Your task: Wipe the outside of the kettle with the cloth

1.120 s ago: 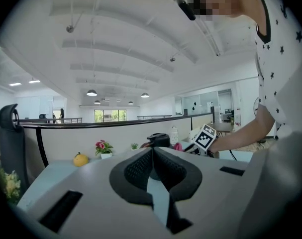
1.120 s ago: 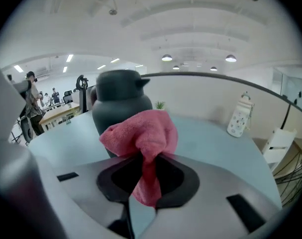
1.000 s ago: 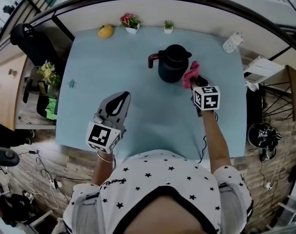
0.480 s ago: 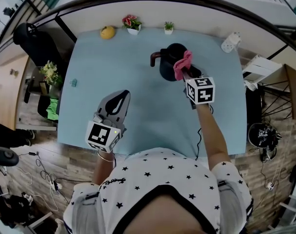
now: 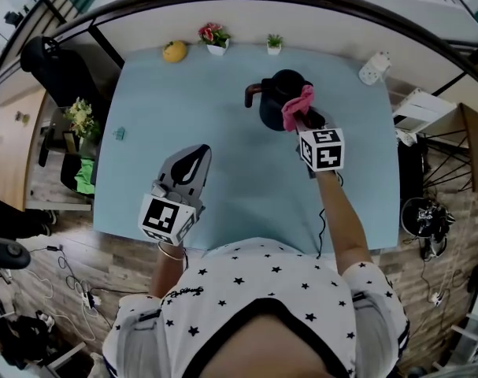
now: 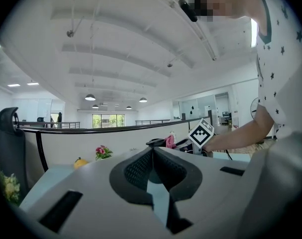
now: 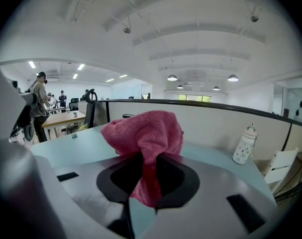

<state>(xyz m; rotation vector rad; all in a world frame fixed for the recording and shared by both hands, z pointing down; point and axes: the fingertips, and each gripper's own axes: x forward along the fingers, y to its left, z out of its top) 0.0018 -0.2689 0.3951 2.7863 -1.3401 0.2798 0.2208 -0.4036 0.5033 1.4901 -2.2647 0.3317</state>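
The right gripper (image 5: 304, 118) is clamped tight on a bunched pink cloth (image 5: 297, 105), pressing it against the right side of the dark kettle (image 5: 272, 107), which stands toward the far side of the pale blue desk (image 5: 239, 187). The left gripper (image 5: 199, 151) hovers over the near desk, jaws together and empty. A second ago the cloth sat lower on the kettle's right side; it has since risen toward the lid, while the left gripper has stayed put.

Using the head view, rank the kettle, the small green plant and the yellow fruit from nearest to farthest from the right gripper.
1. Kettle: just beyond the right gripper, which holds the cloth.
2. Small green plant: back edge, near the middle.
3. Yellow fruit: back edge, far left.
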